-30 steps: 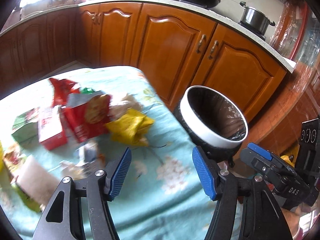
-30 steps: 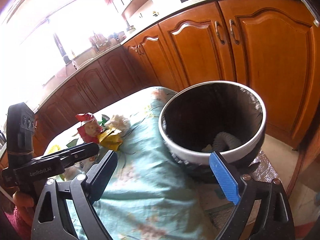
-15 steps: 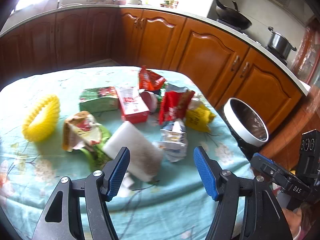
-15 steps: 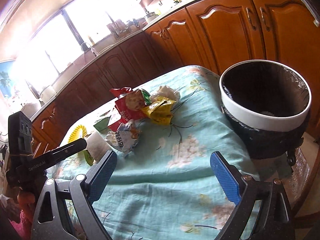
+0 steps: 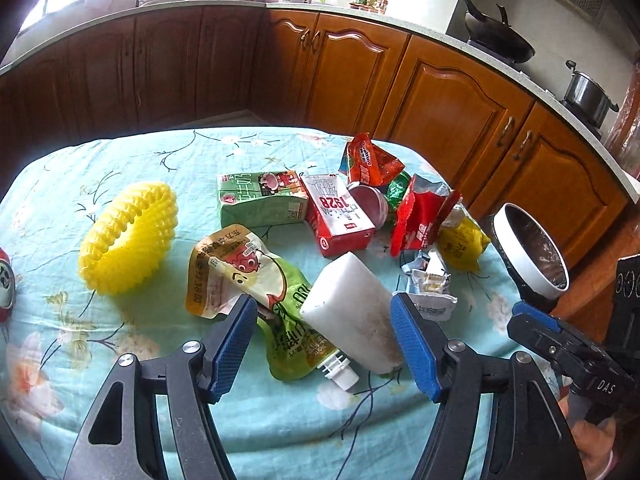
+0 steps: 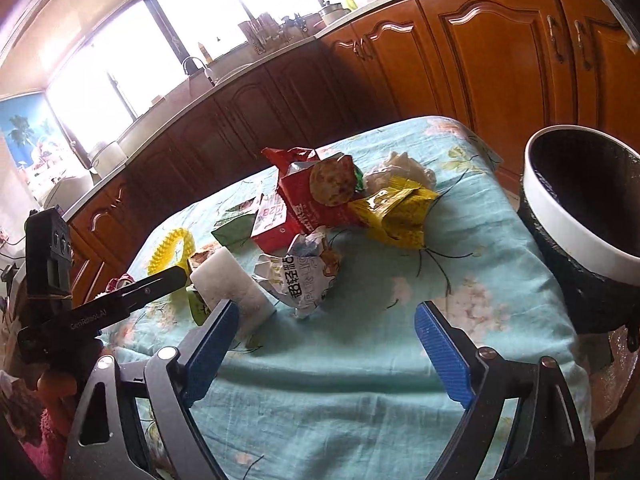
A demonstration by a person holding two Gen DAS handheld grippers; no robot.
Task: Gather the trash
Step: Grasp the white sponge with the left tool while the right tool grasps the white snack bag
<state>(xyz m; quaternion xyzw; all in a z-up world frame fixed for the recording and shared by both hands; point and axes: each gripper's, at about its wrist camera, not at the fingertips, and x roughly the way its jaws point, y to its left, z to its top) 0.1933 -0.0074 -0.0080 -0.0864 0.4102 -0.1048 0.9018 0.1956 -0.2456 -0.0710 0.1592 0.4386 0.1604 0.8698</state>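
Trash lay heaped on the counter (image 5: 120, 360), all of it on the side of the bin (image 5: 532, 256) that faces the window, with the bin standing off the counter's edge. Nearest the bin sat a yellow wrapper (image 5: 464, 240), then a red bag (image 5: 420, 216), a crumpled foil wrapper (image 6: 300, 276), a red carton (image 5: 340, 216) and a green carton (image 5: 260, 200); farthest from the bin lay a yellow ring (image 5: 128, 236).

The left gripper (image 5: 322, 344) hovered over a white block (image 5: 352, 312) and a green pouch (image 5: 256, 292), fingers apart and widening, nothing pressed between them. The right gripper (image 6: 324, 352) hung over bare cloth short of the foil wrapper, fingers apart but narrowing, holding nothing.

To do the pick well, the left should probably drop squarely astride the block, closing across its narrow sides and clear of the pouch beneath. Whether the block was foam or something harder I could not tell, so a gentle squeeze seemed wise.
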